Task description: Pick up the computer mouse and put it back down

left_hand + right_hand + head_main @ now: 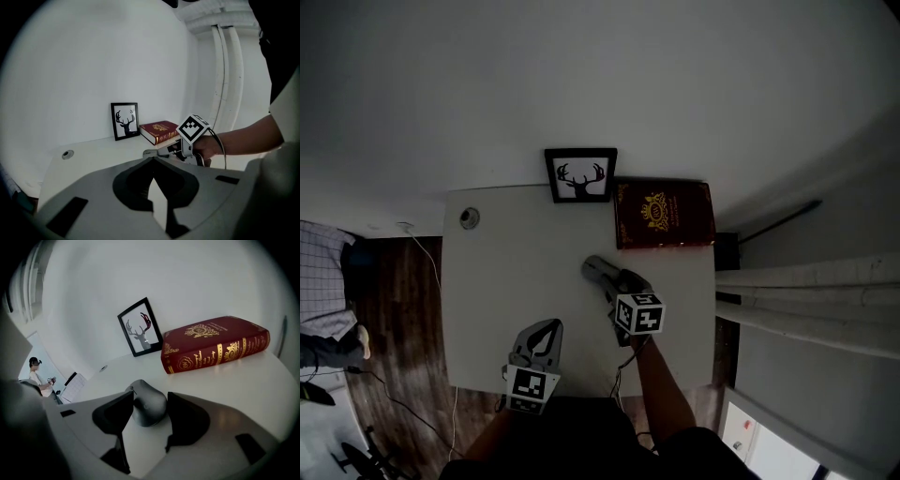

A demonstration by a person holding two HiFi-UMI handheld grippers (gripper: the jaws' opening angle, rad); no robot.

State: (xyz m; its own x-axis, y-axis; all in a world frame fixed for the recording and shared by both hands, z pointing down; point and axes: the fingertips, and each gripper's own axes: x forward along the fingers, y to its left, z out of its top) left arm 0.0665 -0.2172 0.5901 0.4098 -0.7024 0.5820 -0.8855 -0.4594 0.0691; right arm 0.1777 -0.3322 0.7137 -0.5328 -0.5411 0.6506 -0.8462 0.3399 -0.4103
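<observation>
Smooth white table (506,281) against a plain wall; dark wood floor (394,309) beside it. Rounded matte-grey computer mouse (146,409) sits on the tabletop between the right gripper's (150,401) parted jaws. Left gripper (153,161) jaws are together, nothing between them.

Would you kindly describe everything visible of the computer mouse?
The computer mouse is a smooth, matte grey, rounded shell, seemingly plastic, with what seems a scroll wheel at its far end. It rests flat on the white table, in front of the red book, between the right gripper's spread fingers, which don't clamp it.
</observation>
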